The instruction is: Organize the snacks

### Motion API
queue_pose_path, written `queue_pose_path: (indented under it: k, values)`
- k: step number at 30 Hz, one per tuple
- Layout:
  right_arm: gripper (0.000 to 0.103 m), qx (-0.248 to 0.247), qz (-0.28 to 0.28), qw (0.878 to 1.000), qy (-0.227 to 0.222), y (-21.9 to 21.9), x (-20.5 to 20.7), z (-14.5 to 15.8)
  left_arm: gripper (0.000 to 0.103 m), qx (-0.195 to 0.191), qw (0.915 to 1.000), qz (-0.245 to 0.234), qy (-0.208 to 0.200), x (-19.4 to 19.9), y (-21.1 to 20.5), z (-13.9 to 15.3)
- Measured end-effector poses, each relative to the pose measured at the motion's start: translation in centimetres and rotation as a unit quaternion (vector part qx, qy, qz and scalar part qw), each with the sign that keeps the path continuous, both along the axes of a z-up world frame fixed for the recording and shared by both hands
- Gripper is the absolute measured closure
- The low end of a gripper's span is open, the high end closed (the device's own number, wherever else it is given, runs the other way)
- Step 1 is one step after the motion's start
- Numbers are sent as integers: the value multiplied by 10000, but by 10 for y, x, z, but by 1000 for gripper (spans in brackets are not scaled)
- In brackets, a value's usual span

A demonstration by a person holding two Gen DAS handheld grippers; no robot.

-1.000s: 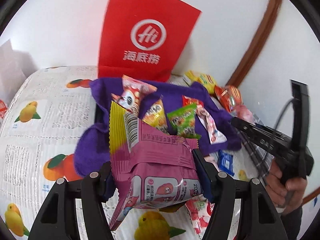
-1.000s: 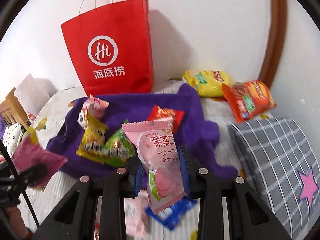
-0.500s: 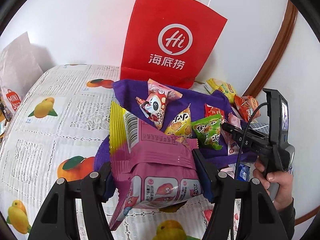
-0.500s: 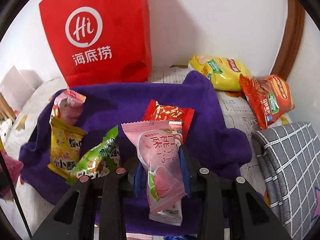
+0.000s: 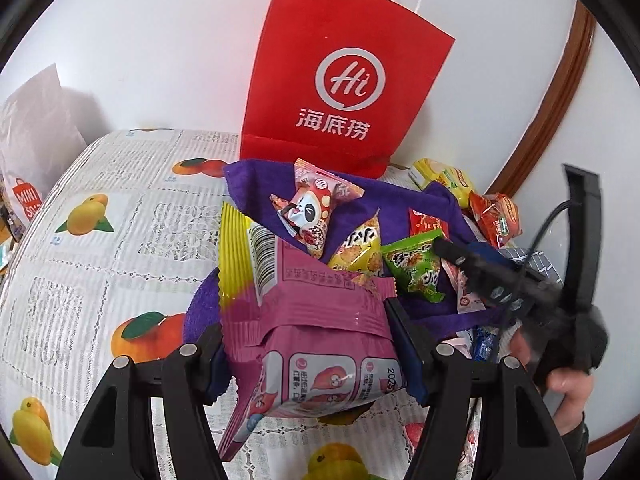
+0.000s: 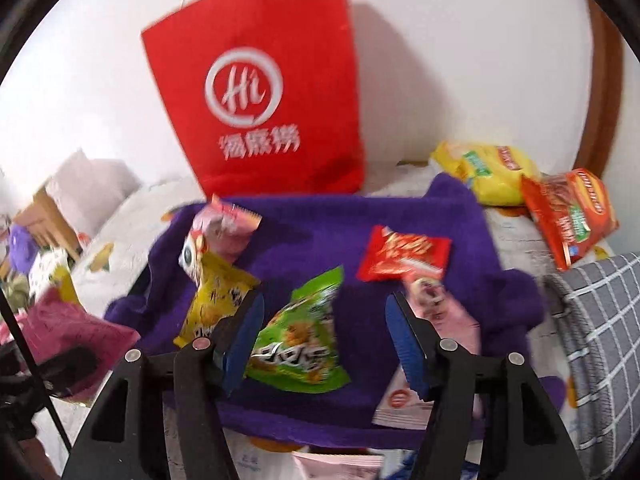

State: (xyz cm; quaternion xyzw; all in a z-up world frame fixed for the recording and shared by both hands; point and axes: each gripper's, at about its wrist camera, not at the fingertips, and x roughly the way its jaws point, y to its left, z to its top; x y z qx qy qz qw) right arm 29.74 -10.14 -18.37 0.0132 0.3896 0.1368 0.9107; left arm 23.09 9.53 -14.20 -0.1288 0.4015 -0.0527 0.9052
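My left gripper point(image 5: 310, 344) is shut on a large pink and yellow snack bag point(image 5: 304, 320), held above the near edge of a purple cloth tray point(image 5: 256, 188). My right gripper point(image 6: 324, 340) is open and empty over the purple tray point(image 6: 320, 220). A pale pink peach packet point(image 6: 448, 320) lies in the tray by the right finger. In the tray also lie a green packet point(image 6: 304, 340), a yellow packet point(image 6: 216, 296), a red packet point(image 6: 404, 256) and a panda packet point(image 6: 220, 232). The right gripper shows in the left wrist view point(image 5: 480, 264).
A red paper bag point(image 5: 340, 92) stands against the wall behind the tray. A yellow chip bag point(image 6: 488, 172) and a red chip bag point(image 6: 568, 212) lie at the back right. A grey checked box point(image 6: 600, 340) sits at the right. Loose packets point(image 6: 336, 464) lie on the fruit-print tablecloth point(image 5: 80, 240).
My right gripper has opened and let go of the pink peach packet, which now lies in the purple tray. My left gripper still holds the pink bag and has shifted slightly.
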Motion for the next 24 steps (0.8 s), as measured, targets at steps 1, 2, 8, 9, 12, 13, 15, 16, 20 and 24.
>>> queue_pose_path:
  k: [1, 2, 8, 9, 12, 13, 15, 16, 20, 24]
  values:
    - [40, -64, 13, 9999, 101, 5, 2, -5, 38, -19, 10000, 20, 11, 1, 1, 0]
    - [41, -121, 27, 9996, 241, 9, 6, -11, 38, -29, 10000, 31, 18, 1, 2, -1]
    - [68, -247, 222, 9987, 390, 25, 5, -24, 38, 10, 9999, 138, -10, 3, 7, -2]
    - [68, -281, 203, 9988, 334, 24, 4, -23, 38, 44, 9999, 151, -6, 4, 7, -3]
    - [68, -21, 205, 9993, 313, 15, 2, -18, 38, 96, 9998, 153, 25, 7, 6, -5]
    - [68, 66, 191, 9994, 289, 11, 2, -15, 38, 87, 9999, 137, 20, 8, 6, -6]
    - [68, 164, 114, 9997, 165, 1, 1, -9, 38, 89, 9999, 144, -1, 10, 5, -5]
    - [68, 183, 48, 9998, 96, -5, 1, -5, 38, 85, 9999, 139, -21, 11, 4, -4]
    - [68, 336, -227, 9991, -71, -31, 4, 6, 38, 22, 9998, 176, 39, 20, 3, -2]
    - [68, 458, -479, 9976, -174, -59, 8, 13, 38, 45, 9998, 188, 15, 32, -2, 9]
